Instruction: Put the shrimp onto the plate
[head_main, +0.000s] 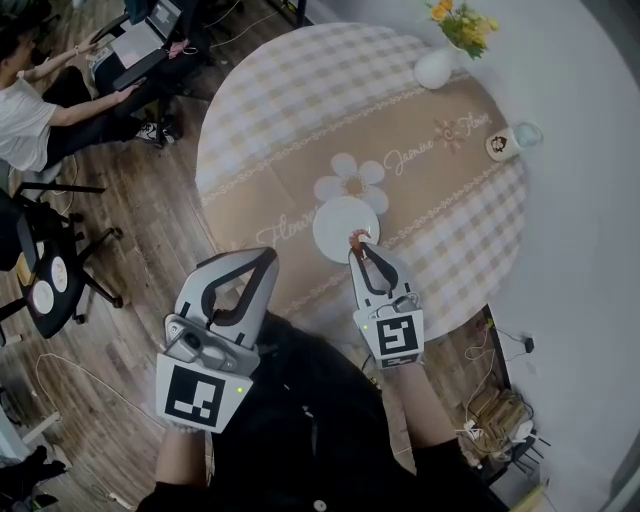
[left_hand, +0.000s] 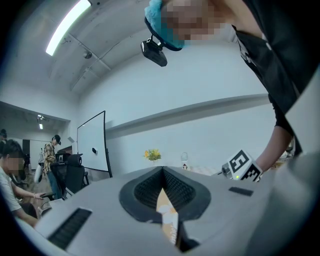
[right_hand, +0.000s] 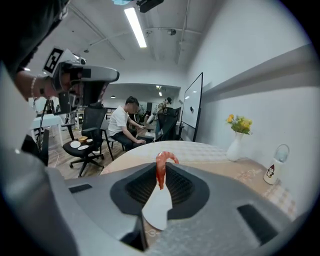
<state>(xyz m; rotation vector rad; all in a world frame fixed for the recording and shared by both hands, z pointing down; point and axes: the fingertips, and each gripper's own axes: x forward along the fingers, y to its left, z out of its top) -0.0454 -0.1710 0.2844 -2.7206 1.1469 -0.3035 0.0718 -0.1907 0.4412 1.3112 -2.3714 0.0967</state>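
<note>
A curled red-orange shrimp (head_main: 357, 240) (right_hand: 161, 167) is pinched at the tips of my right gripper (head_main: 360, 247) (right_hand: 161, 175), which is shut on it. It hangs over the near right edge of the white plate (head_main: 340, 225), and a patch of that plate (right_hand: 159, 210) shows below the jaws. The plate lies on the round table (head_main: 260, 110) beside a printed daisy. My left gripper (head_main: 264, 260) (left_hand: 162, 172) is shut with nothing in it, held above the table's near left edge, left of the plate.
A white vase with yellow flowers (head_main: 437, 66) (right_hand: 234, 145) stands at the table's far side; a small bear-print jar (head_main: 499, 146) and a glass dome (head_main: 527, 133) sit at the right. A seated person (head_main: 35, 115) and an office chair (head_main: 45, 285) are at the left.
</note>
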